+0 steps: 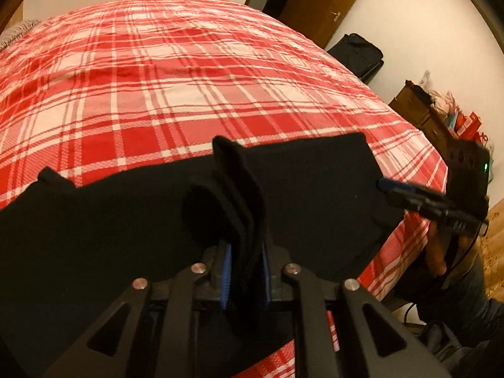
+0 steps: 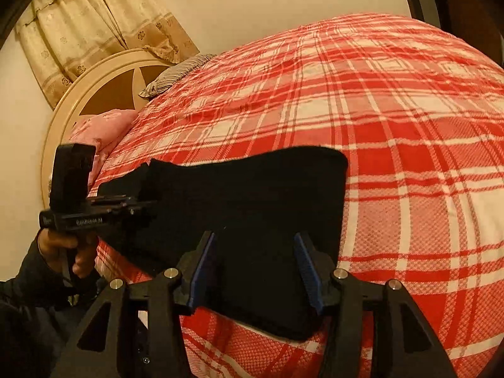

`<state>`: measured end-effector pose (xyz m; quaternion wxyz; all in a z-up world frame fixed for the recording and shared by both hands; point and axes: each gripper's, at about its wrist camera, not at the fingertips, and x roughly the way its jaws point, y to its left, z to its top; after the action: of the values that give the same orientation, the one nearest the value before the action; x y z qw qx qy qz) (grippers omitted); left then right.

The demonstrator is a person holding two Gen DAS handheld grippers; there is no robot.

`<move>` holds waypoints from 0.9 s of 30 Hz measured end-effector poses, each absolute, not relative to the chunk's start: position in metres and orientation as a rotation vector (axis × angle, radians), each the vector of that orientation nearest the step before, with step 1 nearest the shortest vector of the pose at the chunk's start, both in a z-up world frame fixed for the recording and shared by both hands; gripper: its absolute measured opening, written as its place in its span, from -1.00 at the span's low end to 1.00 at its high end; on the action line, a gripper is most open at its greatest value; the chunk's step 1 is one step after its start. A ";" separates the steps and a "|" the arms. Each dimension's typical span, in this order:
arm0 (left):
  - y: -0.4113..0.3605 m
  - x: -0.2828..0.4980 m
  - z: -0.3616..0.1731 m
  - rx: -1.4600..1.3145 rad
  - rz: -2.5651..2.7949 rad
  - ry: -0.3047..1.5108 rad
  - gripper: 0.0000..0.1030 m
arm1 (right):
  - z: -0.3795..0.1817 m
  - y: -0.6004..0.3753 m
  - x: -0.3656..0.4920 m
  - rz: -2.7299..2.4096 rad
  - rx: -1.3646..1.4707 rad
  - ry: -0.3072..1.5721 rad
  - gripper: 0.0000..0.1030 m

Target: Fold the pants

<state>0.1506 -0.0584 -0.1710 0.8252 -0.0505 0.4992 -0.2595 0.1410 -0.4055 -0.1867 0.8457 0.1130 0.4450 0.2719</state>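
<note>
Left tool (image 1: 244,271) clamped on bunched black pants (image 1: 315,195), pads half buried; right tool (image 2: 255,271) apart above them

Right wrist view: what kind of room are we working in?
Most likely a bedroom: a bed under a red plaid cover, a round headboard with pillows, and curtains behind.

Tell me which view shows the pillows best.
The right wrist view. It shows a pink pillow against the round headboard and a striped pillow behind it. The left wrist view catches only a striped sliver at the bed's far left edge.
</note>
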 end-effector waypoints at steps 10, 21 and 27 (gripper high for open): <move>-0.041 0.146 -0.163 -0.150 -0.506 1.033 0.01 | -0.191 -0.397 0.192 0.459 0.169 1.007 0.06; 0.002 0.126 -0.143 -0.103 -0.373 0.932 0.37 | -0.142 -0.321 0.184 0.733 0.132 0.881 0.06; 0.023 0.119 -0.145 -0.070 -0.314 0.922 0.40 | -0.144 -0.239 0.174 0.928 0.008 0.838 0.06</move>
<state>0.1193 0.0234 -0.1449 0.8832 -0.0338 0.4427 -0.1509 0.1736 -0.2391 -0.1438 0.8108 0.0037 0.3922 0.4345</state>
